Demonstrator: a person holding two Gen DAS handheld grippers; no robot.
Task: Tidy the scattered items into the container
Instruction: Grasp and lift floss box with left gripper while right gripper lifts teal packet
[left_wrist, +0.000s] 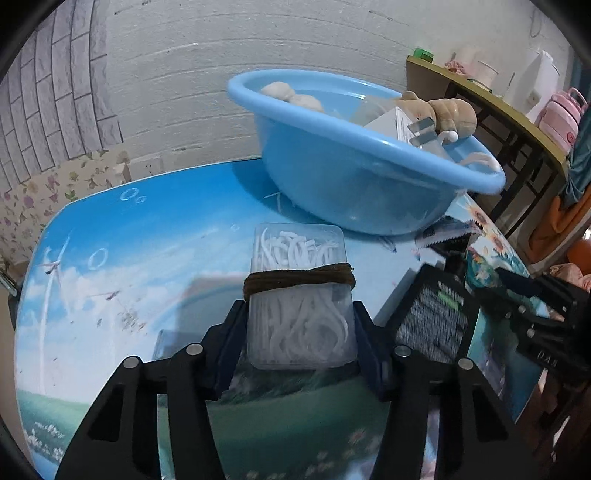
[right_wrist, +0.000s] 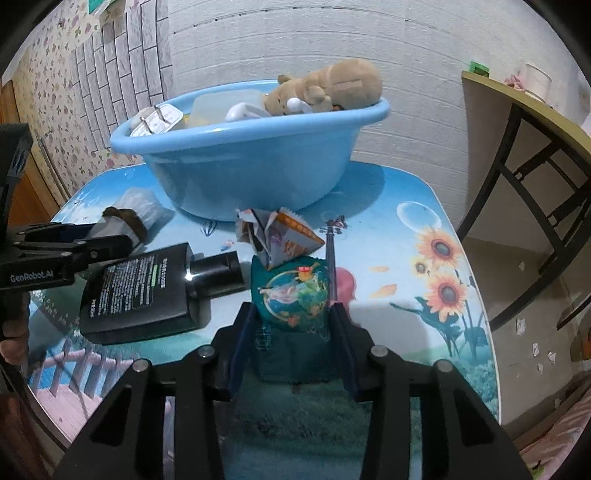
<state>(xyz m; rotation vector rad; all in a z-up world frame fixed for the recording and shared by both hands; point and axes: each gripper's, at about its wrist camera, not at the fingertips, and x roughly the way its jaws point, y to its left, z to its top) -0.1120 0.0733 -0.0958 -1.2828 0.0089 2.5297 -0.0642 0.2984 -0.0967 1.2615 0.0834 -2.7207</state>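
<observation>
A clear plastic box of white floss picks (left_wrist: 299, 258), bound with a brown hair tie, lies on the picture-printed table between the fingers of my left gripper (left_wrist: 299, 310); both pads press on its sides. My right gripper (right_wrist: 291, 314) is shut on a teal printed packet (right_wrist: 291, 291) resting on the table. The blue basin (left_wrist: 351, 192) (right_wrist: 251, 177) stands just beyond both, holding a plush toy (right_wrist: 332, 85), plugs and boxes. A black bottle (right_wrist: 144, 291) lies on its side left of the packet, and a crumpled snack wrapper (right_wrist: 280, 236) sits in front of the basin.
A white brick wall rises behind the table (right_wrist: 424, 229). A wooden shelf with dark metal legs (right_wrist: 517, 99) stands to the right, carrying cups and a pink flask (left_wrist: 561, 118). The table's right edge drops to the floor.
</observation>
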